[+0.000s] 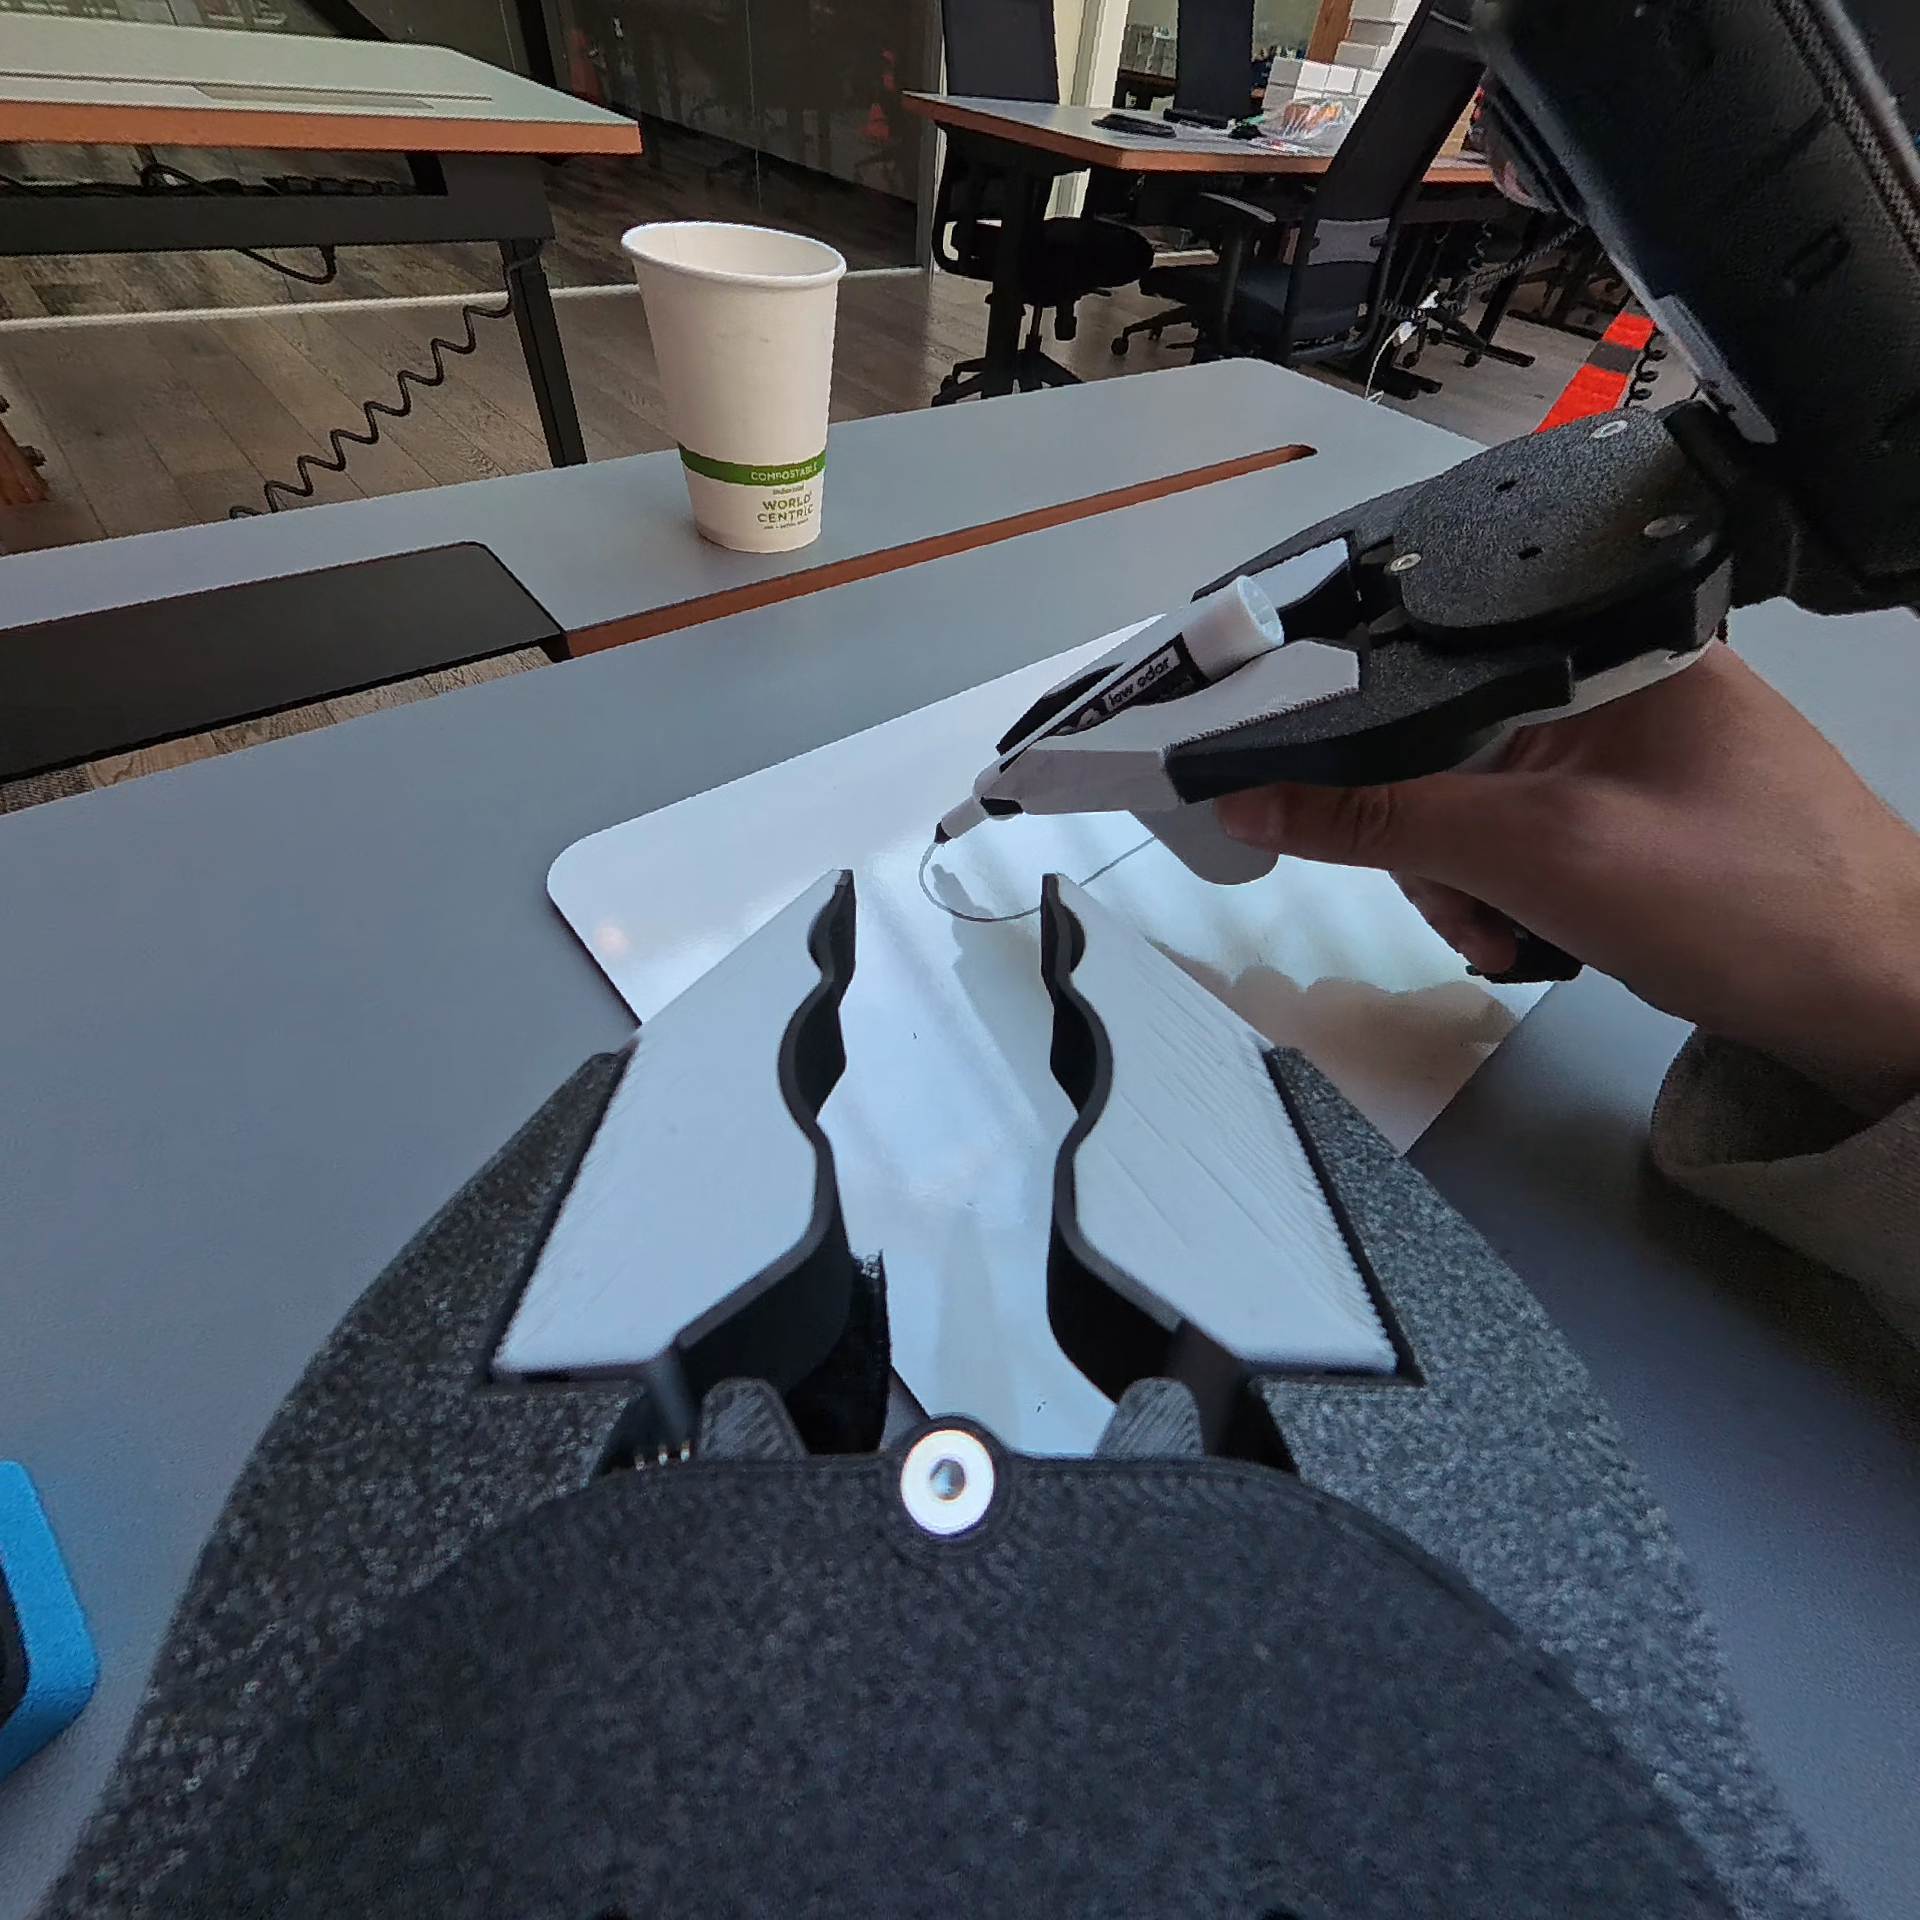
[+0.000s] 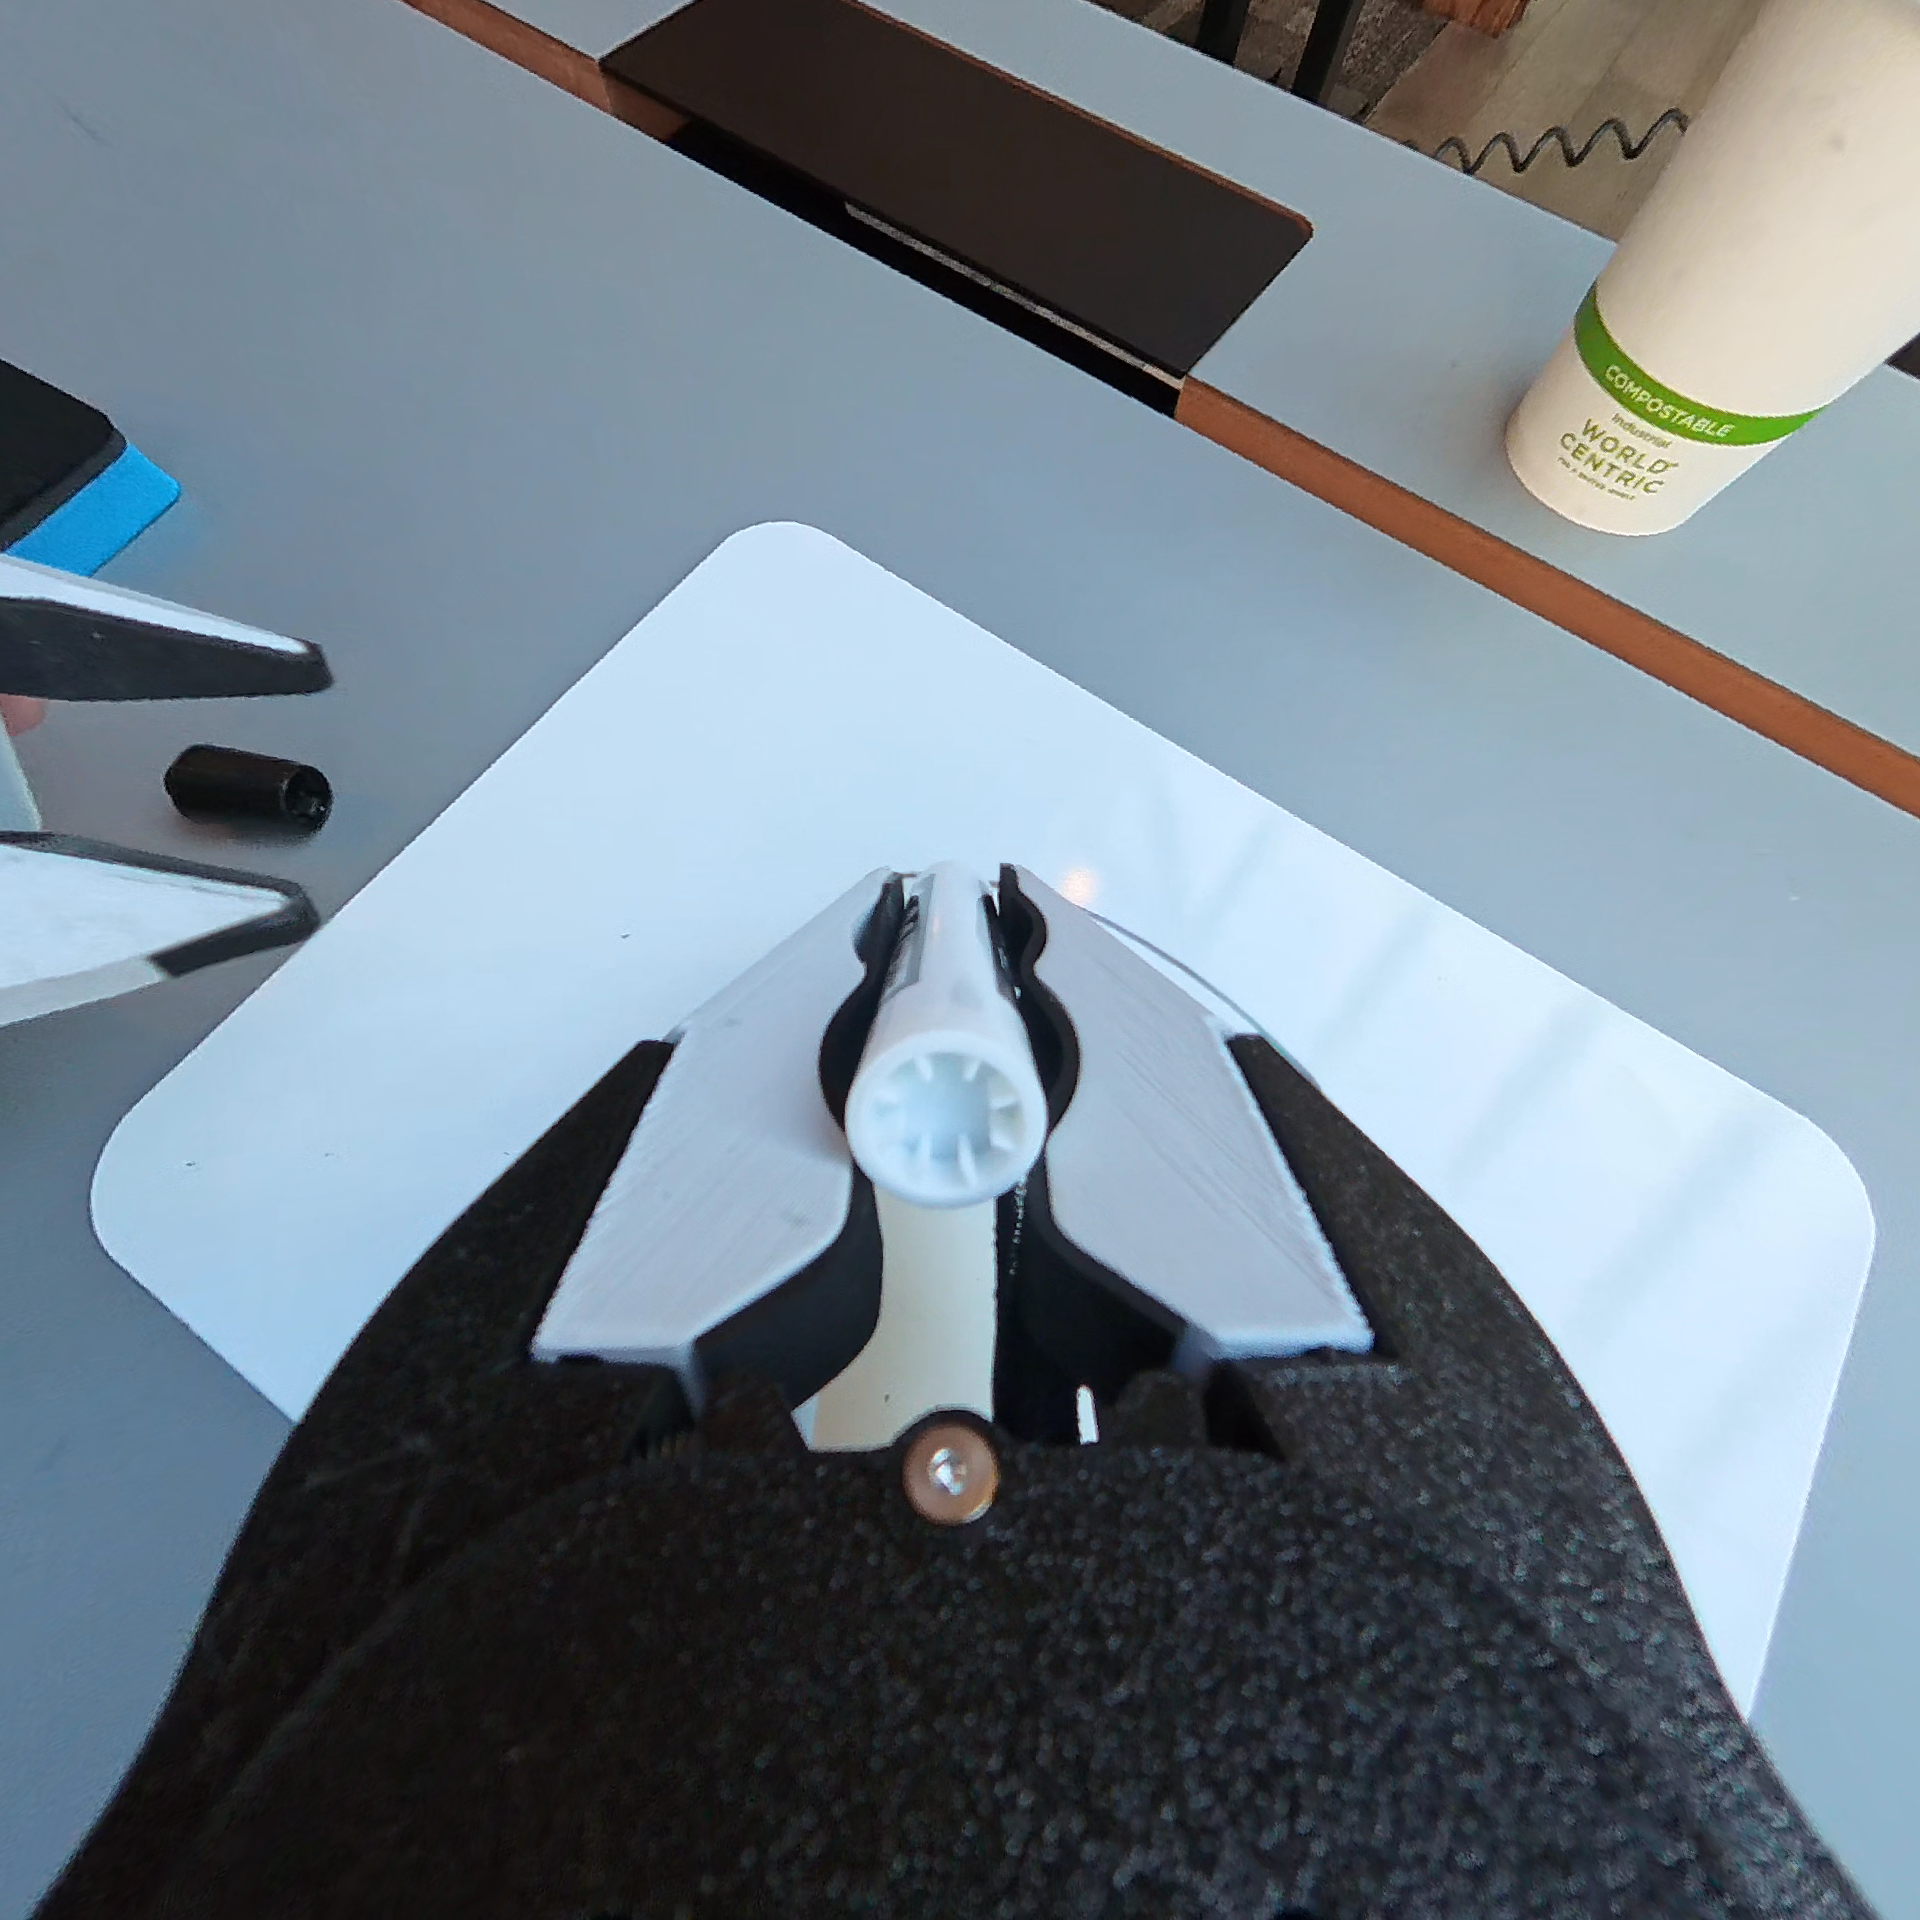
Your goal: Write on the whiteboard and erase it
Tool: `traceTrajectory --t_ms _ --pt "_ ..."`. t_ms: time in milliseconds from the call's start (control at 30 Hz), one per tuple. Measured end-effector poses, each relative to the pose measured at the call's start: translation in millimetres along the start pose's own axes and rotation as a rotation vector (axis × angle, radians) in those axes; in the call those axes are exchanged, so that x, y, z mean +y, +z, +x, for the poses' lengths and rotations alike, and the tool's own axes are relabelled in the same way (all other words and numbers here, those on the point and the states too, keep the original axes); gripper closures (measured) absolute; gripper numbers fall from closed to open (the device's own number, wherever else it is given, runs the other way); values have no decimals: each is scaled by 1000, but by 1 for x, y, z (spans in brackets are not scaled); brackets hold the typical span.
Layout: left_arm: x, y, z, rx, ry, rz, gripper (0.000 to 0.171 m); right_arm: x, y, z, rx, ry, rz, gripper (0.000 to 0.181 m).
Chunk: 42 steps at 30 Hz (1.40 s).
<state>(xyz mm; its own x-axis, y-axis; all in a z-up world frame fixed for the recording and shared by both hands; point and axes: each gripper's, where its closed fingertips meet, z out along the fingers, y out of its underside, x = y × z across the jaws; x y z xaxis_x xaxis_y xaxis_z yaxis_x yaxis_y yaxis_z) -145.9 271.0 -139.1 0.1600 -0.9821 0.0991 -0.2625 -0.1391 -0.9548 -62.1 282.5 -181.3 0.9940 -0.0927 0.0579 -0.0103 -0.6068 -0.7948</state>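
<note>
**Entry: marker held at whiteboard, two hand-held tongs**

Right tongs [image 2: 940, 883]: closed upon a white marker [image 1: 1132, 696] with a dark label band. The marker's long axis ran along the fingers, butt end toward the camera and raised, black tip pointed down and away, touching the whiteboard [image 1: 727, 883]. In the left wrist view the marker sloped from upper right to lower left, the tip meeting a thin curved line [image 1: 971, 912] drawn on the board. A hand [image 1: 1558, 831] gripped the handle beneath.

Left tongs [image 1: 945, 883]: spread wide, gripping nothing, the glossy board showing between the fingers. They hung over the board's near part, well short of the marker tip.

Whiteboard: white, glossy, rounded corners, lying flat on the desk [image 1: 312, 1039] (it reflected window light and the hand).

Desk: grey top with an orange-brown edge and a long slot. A black rectangular panel [image 2: 956, 177] sat in the slot's line.

Other items on the desk: a white paper cup [image 1: 743, 384] with a green band, upright, beyond the board; a small black cap [image 2: 247, 800] lying on its side, just off the board's left edge; a blue and black block [image 2: 94, 499] at the far left.

Room: wooden floor, further desks, black office chairs [image 1: 1049, 260], a coiled cable [image 1: 384, 416] under a neighbouring desk.
</note>
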Motion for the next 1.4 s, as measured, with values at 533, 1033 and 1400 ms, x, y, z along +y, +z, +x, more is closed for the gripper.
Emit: traceTrajectory --t_ms 533,1033,1400 --pt "0 0 1 3 -4 2 136 4 -3 22 74 -29 -8 163" --pt "-1 0 1 4 -1 5 136 1 -2 -16 -37 -103 12 163" --pt "-1 -1 1 4 3 6 136 1 1 -15 -34 -93 6 163"
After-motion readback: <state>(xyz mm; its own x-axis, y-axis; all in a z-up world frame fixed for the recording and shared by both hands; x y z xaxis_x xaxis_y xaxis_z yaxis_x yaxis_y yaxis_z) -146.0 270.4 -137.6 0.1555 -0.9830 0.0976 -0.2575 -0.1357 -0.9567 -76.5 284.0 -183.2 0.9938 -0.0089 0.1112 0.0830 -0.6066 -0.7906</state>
